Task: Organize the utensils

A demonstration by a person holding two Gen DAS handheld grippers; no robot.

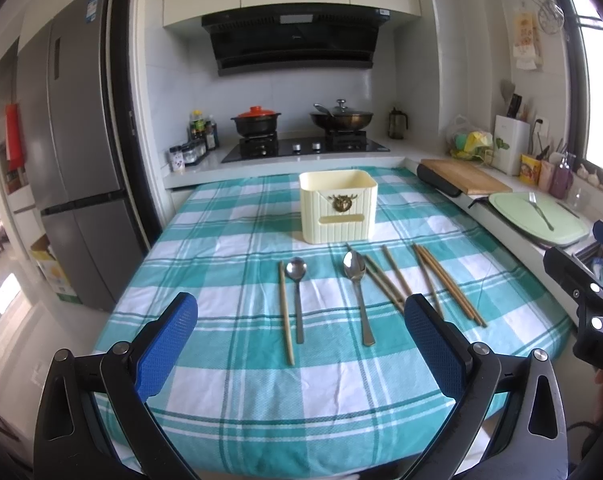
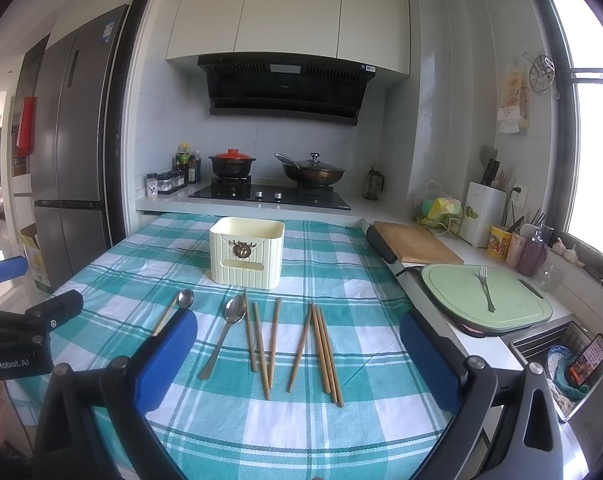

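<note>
Both of my grippers hang over the near edge of the checked tablecloth [image 1: 229,236], each holding nothing. The left gripper [image 1: 301,312] has its blue pads [image 1: 169,344] spread wide; the right gripper [image 2: 299,332] is spread likewise, pads [image 2: 429,356] well apart.

Utensils lie flat on the cloth between me and the cream utensil holder [image 1: 338,212], which stands upright farther back. From the left wrist view: a single chopstick [image 1: 286,312] lies just beside the left spoon [image 1: 297,296]; the right spoon [image 1: 357,292] lies further right, its bowl touching or overlapping the nearest of a crossed group of chopsticks [image 1: 385,280]. A second bundle of chopsticks [image 1: 449,284] lies to the right.

Hidden or unclear: my left gripper's right pad covers the near ends of the crossed chopsticks. In the right wrist view my gripper's left pad hides the handle of the left spoon [image 2: 186,299] and most of the lone chopstick. I cannot count the overlapping sticks with certainty. The holder's interior is not visible from either camera. A fork [image 2: 486,288] rests on a green board [image 2: 453,292] on the counter at right.
</note>
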